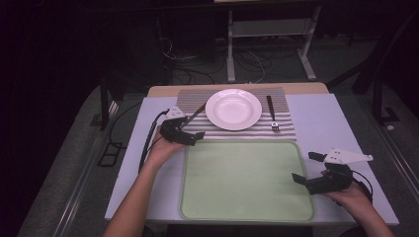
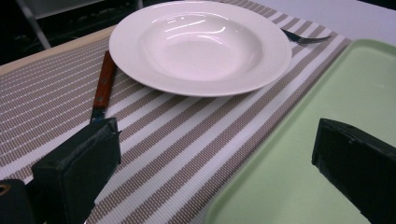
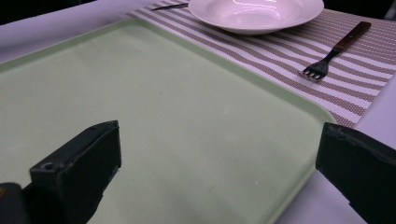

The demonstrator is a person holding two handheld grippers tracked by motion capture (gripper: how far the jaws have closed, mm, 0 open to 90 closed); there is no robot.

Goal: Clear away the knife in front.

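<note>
Your table (image 1: 316, 116) carries everything, and the biggest thing on it is the pale green tray (image 1: 247, 180), which lies between your two claws, its right edge just beside your right claw (image 1: 306, 168) and its far left corner just beside your left claw (image 1: 190, 136). Beyond the tray, ahead of both claws, lies the striped placemat (image 1: 237, 132); your left claw hovers low over its near left part. On that mat, the white deep plate (image 1: 233, 108) sits ahead and to the right of your left claw, well away from your right one. The knife (image 2: 103, 86) with its reddish-brown riveted handle lies just left of the plate, its near end running to the tip of your left claw's left jaw; whether they touch cannot be told. The fork (image 1: 272, 114) lies on the far side of the plate from that claw, tines toward you. Both claws stand wide apart with nothing between the jaws.
</note>
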